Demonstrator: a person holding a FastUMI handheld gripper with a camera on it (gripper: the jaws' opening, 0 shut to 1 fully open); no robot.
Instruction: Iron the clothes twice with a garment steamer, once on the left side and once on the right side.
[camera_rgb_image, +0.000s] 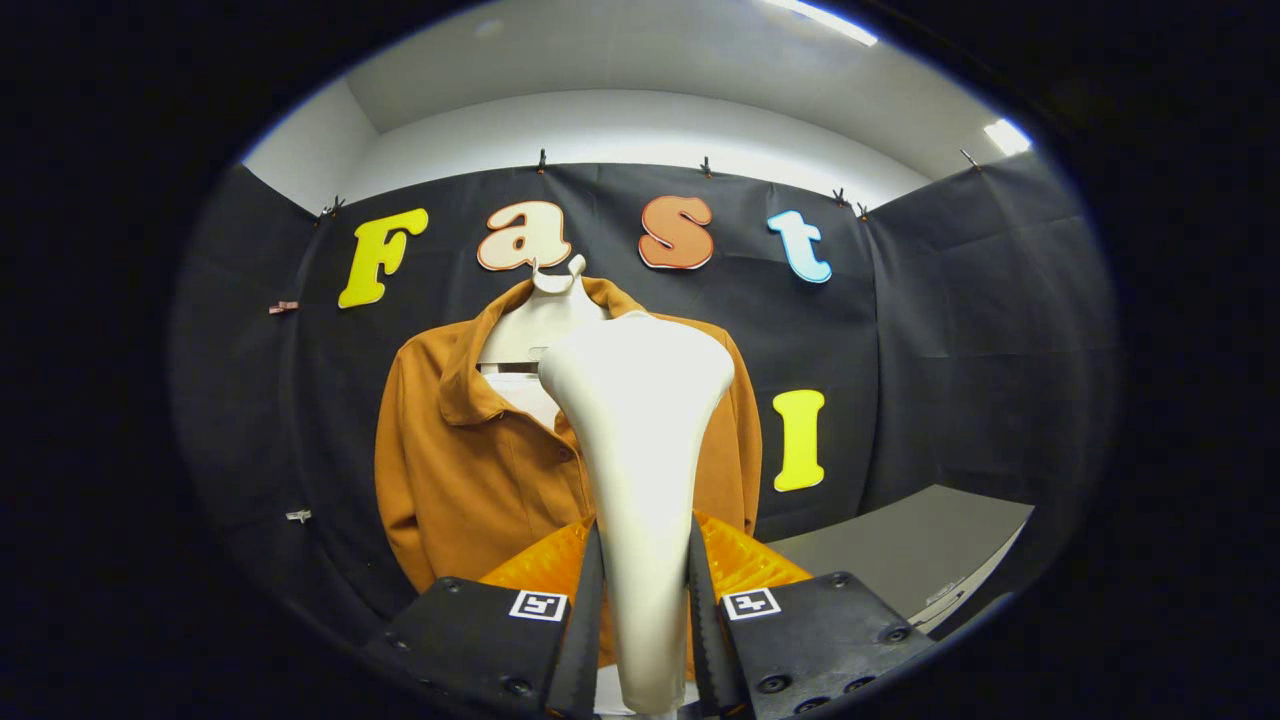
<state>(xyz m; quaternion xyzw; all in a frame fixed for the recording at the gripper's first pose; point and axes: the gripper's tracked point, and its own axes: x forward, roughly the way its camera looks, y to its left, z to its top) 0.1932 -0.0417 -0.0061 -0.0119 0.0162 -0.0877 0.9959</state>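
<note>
A grey table (900, 545) stands low beside the black wall, right of the fingers.

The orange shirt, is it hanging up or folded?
Hanging up. The orange shirt hangs spread on a white hanger against the black wall, beyond the white steamer that the hand-held gripper is shut on.

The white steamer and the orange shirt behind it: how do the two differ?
The steamer is smooth, rigid and white; the shirt is soft, creased orange cloth. The steamer stands upright, clamped between both fingers of the tool; the shirt hangs on a pale hanger against the black wall beyond the fingers, touched by nothing. The steamer hides part of the shirt's right half. Both stand upright.
</note>
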